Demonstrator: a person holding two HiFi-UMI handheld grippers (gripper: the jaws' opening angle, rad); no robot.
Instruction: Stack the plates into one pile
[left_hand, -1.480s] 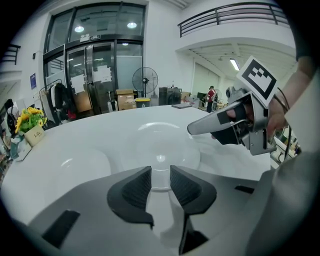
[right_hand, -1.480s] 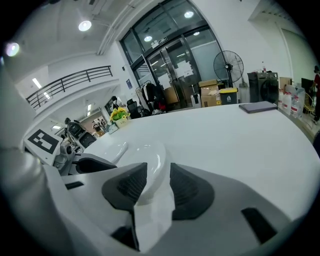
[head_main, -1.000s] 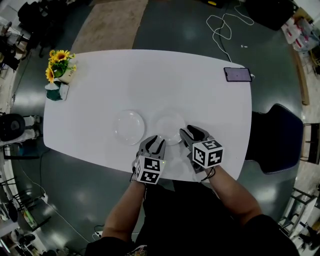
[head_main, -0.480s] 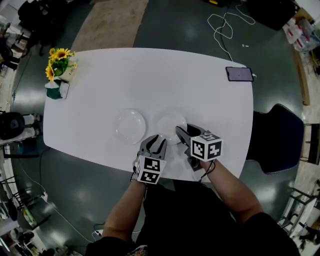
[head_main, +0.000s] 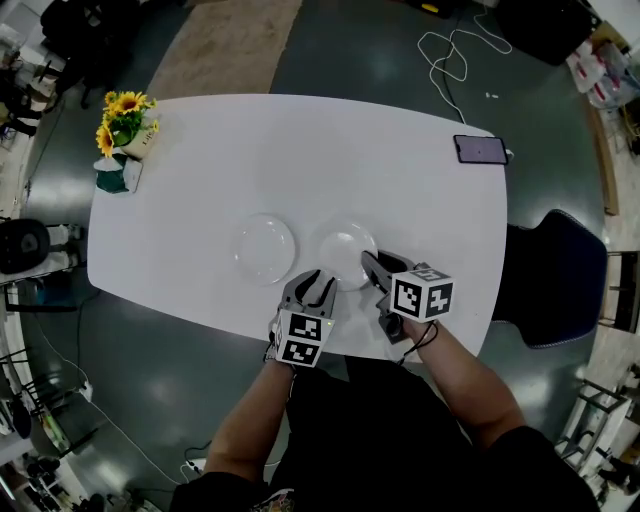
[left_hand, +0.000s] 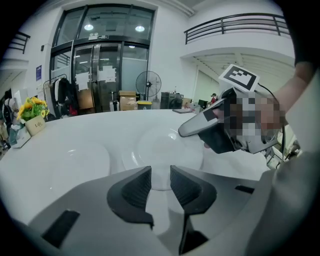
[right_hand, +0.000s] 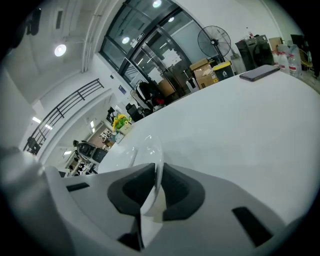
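Note:
Two white plates lie side by side on the white table (head_main: 300, 160): the left plate (head_main: 264, 248) and the right plate (head_main: 345, 255). My right gripper (head_main: 368, 262) is at the right plate's near right rim. Its jaws are closing, and in the right gripper view (right_hand: 156, 172) the thin rim (right_hand: 158, 152) stands between the pads, which pinch it. My left gripper (head_main: 318, 283) hovers at the table's front edge, just short of the right plate, open and empty. In the left gripper view (left_hand: 160, 176) the right plate (left_hand: 162, 147) lies straight ahead and the left plate (left_hand: 75, 155) beside it.
A pot of sunflowers (head_main: 122, 125) stands at the far left corner and a dark phone (head_main: 478, 149) lies at the far right edge. A dark chair (head_main: 555, 280) stands right of the table. A white cable (head_main: 450, 50) lies on the floor beyond.
My right gripper has shifted slightly left onto the right plate's rim and its jaws have narrowed around it. The left gripper and both plates have stayed put.

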